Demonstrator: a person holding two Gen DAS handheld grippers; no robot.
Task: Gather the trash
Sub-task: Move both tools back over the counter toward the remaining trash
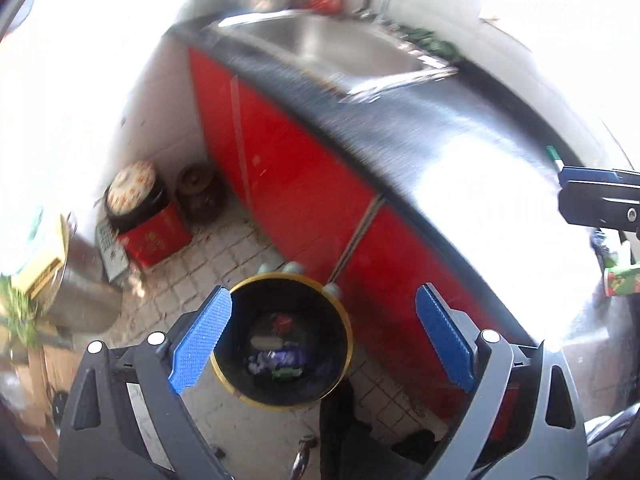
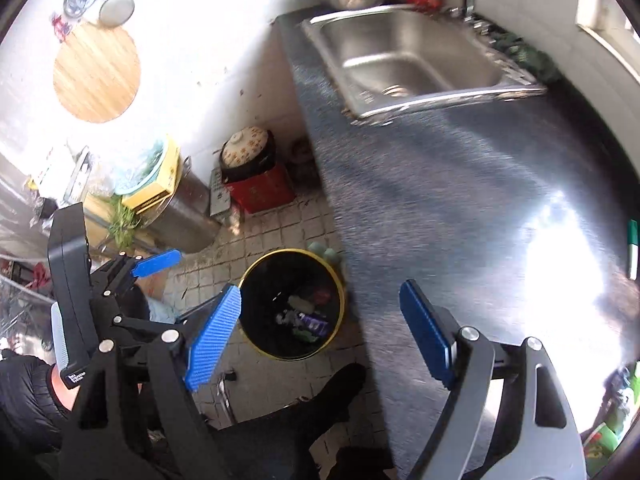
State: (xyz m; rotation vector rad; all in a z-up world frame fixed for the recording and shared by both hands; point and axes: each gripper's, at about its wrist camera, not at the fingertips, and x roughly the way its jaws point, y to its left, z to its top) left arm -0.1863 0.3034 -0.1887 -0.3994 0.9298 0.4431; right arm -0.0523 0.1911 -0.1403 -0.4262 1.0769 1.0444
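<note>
left gripper [image 1: 324, 336]: jaws spread wide, blue pads apart, nothing between them; it hangs above the waste bin [image 1: 282, 338], which shows through the gap. right gripper [image 2: 320, 332]: jaws likewise released and empty, its left pad over the floor side, its right pad over the countertop [image 2: 460, 200].

the waste bin, black with a gold rim, stands on the tiled floor [image 2: 280, 224], just beside the red cabinet front [image 1: 280, 168] under the counter edge. trash [image 1: 278, 356] lies at the bottom of the bin: a purple wrapper, a green piece, a pale piece and a red piece, bunched together. further detail cannot be told.

on the countertop: a steel sink [image 2: 416, 56] at the far end, a green and white marker [image 2: 633, 248] near the right edge, and green cartons [image 1: 622, 280] at the right margin, blurred. the counter surface glares under strong light.

floor corner by the wall: a patterned lidded pot [image 2: 248, 152] on a red box [image 2: 260, 192].
</note>
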